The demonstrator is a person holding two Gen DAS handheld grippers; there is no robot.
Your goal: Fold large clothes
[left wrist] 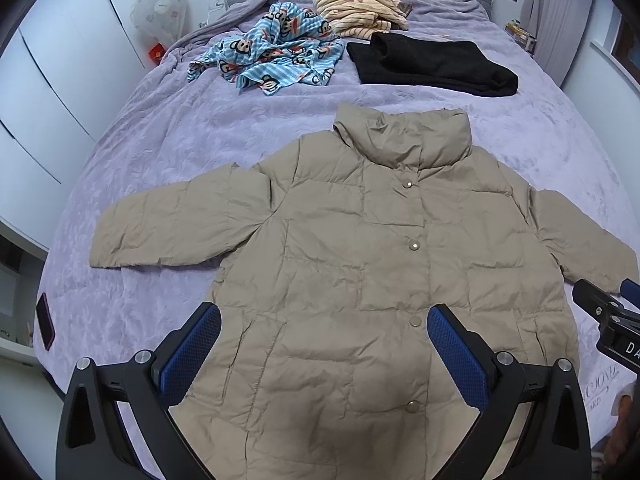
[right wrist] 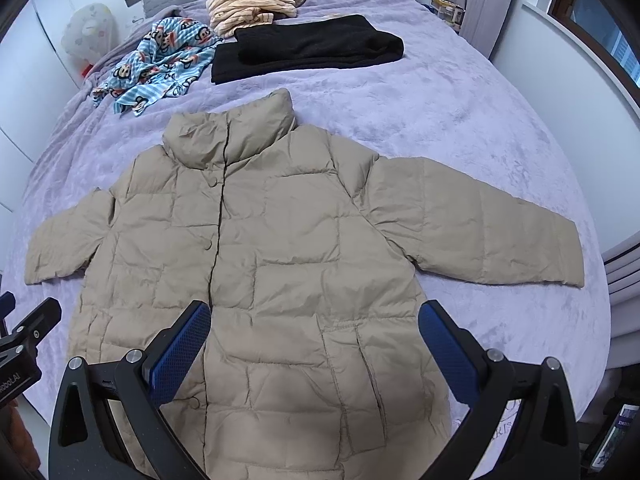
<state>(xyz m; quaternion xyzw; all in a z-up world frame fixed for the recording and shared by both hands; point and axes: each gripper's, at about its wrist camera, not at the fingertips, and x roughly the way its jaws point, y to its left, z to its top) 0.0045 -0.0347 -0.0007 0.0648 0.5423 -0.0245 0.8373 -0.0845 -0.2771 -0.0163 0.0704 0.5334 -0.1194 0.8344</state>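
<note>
The left tongs (left wrist: 324, 354), black-armed with blue ribbed pads, hang wide apart and empty above the lower front of the beige quilted puffer jacket (left wrist: 360, 280). The right tongs (right wrist: 314, 350) gape equally wide and empty over the same hem region, toward the jacket's pocket side. The jacket lies face up and snapped shut on the lavender plush bedspread (left wrist: 168, 152), collar pointing away, both sleeves spread out sideways.

Beyond the jacket's collar sit a folded black knit garment (left wrist: 432, 64), a crumpled blue monkey-print cloth (left wrist: 272, 56) and a heap of cream striped fabric (left wrist: 360, 4). Off the jacket's left sleeve, a dark phone-like slab (left wrist: 45, 322) rests at the bed's edge.

The likely risks: the slick, puffy shell could slip from the pads, or trapped air could spring a fold back open. A sleeve swung inward may bunch unevenly.
</note>
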